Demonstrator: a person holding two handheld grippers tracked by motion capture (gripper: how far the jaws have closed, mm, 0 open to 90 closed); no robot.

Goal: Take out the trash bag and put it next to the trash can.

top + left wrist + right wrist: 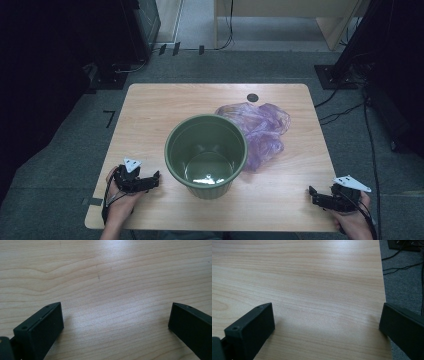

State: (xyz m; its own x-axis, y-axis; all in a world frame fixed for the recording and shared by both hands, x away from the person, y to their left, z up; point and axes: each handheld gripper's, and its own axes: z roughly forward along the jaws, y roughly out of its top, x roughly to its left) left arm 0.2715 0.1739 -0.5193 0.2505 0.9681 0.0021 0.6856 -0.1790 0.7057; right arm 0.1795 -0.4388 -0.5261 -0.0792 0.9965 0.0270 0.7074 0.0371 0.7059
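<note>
- The left gripper (156, 176) rests low at the near left of the wooden table (150, 110), held in the person's left hand (120, 202); its jaws stand wide apart with nothing but bare wood grain between them in the left gripper view (116, 322).
- The right gripper (311, 192) sits at the near right corner in the right hand (356, 220), its jaws likewise spread and empty (327, 322); the right gripper view has the table edge and grey floor just beyond its outer jaw.
- Between the two, a little farther in, stands the green plastic bin (206, 155), upright and empty, its mouth facing up. It is near the left gripper and well apart from the right one.
- Behind and to the right of the bin lies the crumpled purple plastic bag (262, 127), touching the bin's far right side and spread flat on the wood.
- The work in hand looks like lining the bin with the bag. To do it well, I would judge, the right gripper should reach forward past the bin and pinch a loose edge of the bag near its opening, not the bunched middle, while the left gripper stands ready to steady the rim.
- The film is thin and slippery, so a pinch on a single fold is likely to hold better than a grab at a thick wad.
</note>
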